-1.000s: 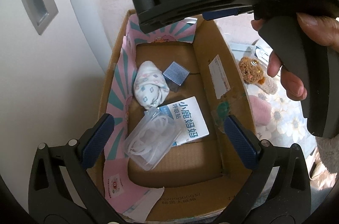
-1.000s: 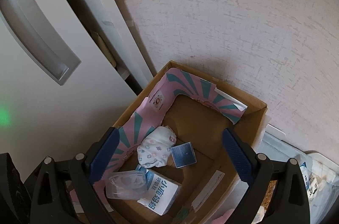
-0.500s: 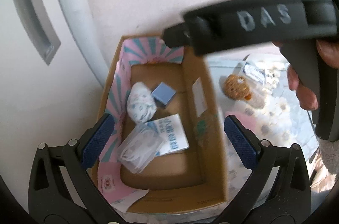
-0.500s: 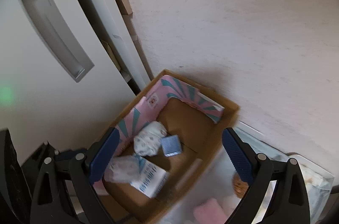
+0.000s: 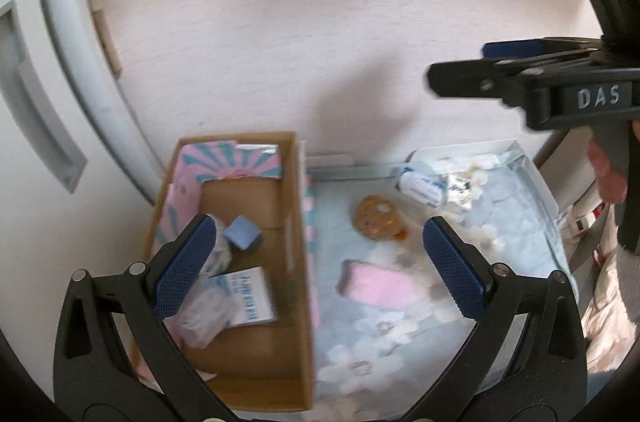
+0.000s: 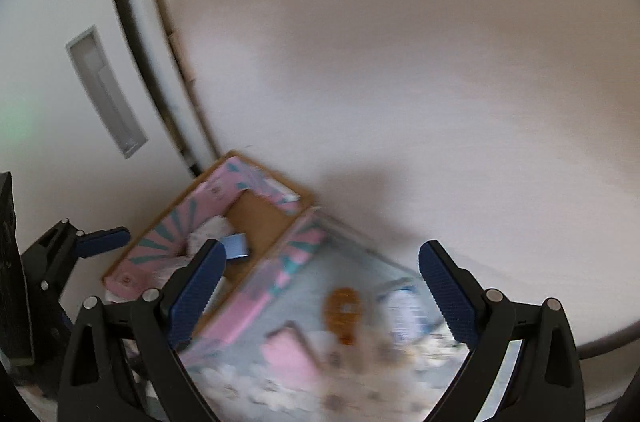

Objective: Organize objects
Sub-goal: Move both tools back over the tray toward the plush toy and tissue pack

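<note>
A cardboard box (image 5: pixel 298 222) with pink and teal lining stands on the left against the wall; it also shows in the right wrist view (image 6: pixel 256 222). Inside lie a blue cube (image 5: pixel 242 236), a white booklet with blue print (image 5: pixel 250 296), a clear plastic piece (image 5: pixel 200 322) and a rolled patterned cloth (image 5: pixel 222 254). On the floral mat (image 5: pixel 500 222) to its right lie a brown teddy (image 5: pixel 374 216), a pink cloth (image 5: pixel 378 284) and white packets (image 5: pixel 424 184). My left gripper (image 5: pixel 318 266) is open and empty, high above them. My right gripper (image 6: pixel 322 288) is open and empty above the mat.
A white cabinet door with a recessed handle (image 5: pixel 36 110) stands on the left. A pale wall (image 5: pixel 320 22) runs behind the box and mat. The right gripper's body and the holding hand (image 5: pixel 600 126) fill the upper right of the left wrist view.
Both grippers have pulled up and away from the box and swung right. The mat with the teddy and pink cloth has come into view. Both stay open and empty.
</note>
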The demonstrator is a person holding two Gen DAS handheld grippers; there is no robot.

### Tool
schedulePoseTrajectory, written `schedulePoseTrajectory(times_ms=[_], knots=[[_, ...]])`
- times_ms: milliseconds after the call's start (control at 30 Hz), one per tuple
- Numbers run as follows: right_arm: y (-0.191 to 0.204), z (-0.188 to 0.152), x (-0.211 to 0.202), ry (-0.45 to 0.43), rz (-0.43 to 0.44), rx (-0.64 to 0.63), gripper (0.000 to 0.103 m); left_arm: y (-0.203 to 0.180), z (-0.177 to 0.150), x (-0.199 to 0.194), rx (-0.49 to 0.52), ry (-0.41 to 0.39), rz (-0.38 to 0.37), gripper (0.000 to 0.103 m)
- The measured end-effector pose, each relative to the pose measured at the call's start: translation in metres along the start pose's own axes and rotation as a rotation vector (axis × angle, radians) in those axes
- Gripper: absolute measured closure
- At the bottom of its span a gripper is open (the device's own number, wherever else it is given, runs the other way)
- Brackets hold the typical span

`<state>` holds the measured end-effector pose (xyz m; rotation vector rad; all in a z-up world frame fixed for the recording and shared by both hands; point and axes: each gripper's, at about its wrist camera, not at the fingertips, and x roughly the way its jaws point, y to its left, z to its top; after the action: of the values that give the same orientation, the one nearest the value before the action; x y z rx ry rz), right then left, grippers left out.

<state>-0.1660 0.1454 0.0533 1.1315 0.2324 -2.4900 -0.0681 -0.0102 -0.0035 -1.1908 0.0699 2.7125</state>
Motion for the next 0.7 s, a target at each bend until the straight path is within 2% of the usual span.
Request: schedulePoseTrajectory(times_ms=[200, 333, 700], knots=[[-0.063, -0.022, -0.021, -0.021, -0.034, 0.048, 0.006, -0.035, -0.003, 0.019, -0.003, 0.029, -0.011, 0.0], [-0.092, -0.04, -0.021, -0.014, -0.014, 0.056, 0.006, -0.054, -0.009, 0.04, -0.019, 0.071, -0.022, 0.0], [-0.131, -0.105, 0.022, 0.057, 0.053, -0.056, 0.006, -0.079, -0.022, 0.125, -0.143, 0.217, -0.034, 0.0]])
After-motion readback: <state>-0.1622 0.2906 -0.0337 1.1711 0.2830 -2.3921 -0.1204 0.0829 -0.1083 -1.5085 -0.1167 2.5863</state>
